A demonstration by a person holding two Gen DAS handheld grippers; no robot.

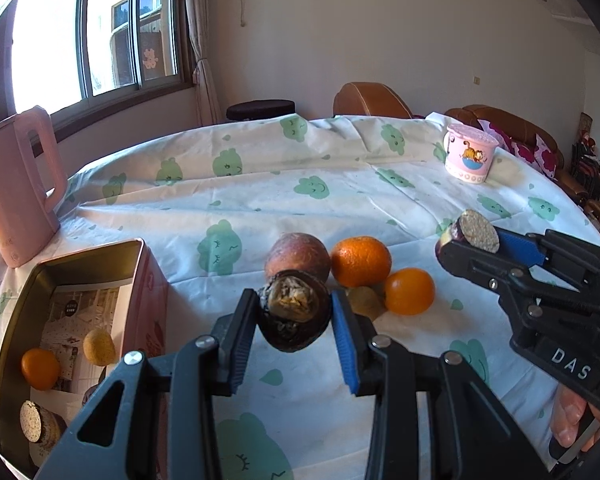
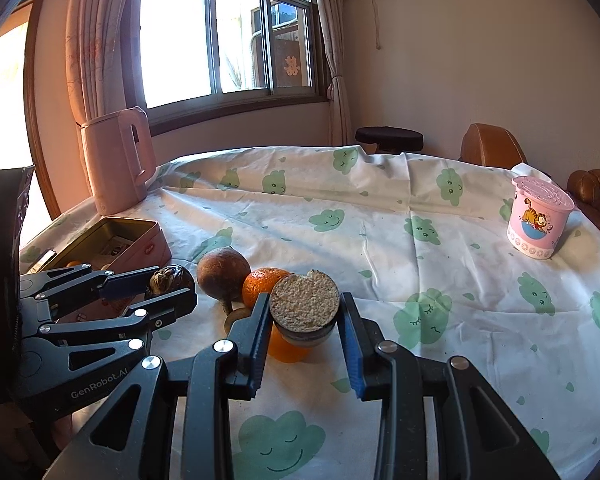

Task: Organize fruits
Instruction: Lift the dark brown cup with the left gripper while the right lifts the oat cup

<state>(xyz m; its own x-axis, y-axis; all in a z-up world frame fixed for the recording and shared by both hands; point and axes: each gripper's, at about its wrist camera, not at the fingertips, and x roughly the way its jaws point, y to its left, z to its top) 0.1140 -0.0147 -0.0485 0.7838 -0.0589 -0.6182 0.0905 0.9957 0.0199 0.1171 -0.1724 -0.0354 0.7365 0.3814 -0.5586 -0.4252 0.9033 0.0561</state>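
Note:
My left gripper (image 1: 294,314) is shut on a dark, wrinkled round fruit (image 1: 294,312), held above the tablecloth; it also shows in the right wrist view (image 2: 170,280). My right gripper (image 2: 304,316) is shut on a short purple cane piece with a pale cut face (image 2: 304,300), also seen in the left wrist view (image 1: 474,232). On the cloth lie a brown-red round fruit (image 1: 298,256), two oranges (image 1: 360,260) (image 1: 410,290) and a kiwi (image 1: 366,300). The pink tin box (image 1: 148,280) at left holds an orange (image 1: 40,368), a yellowish fruit (image 1: 99,346) and a cane piece (image 1: 40,424).
A pink kettle (image 1: 16,188) stands at the far left behind the box. A pink cartoon cup (image 1: 470,152) stands at the far right. The round table has a white cloth with green cloud prints (image 1: 260,184). Chairs and a sofa stand beyond it.

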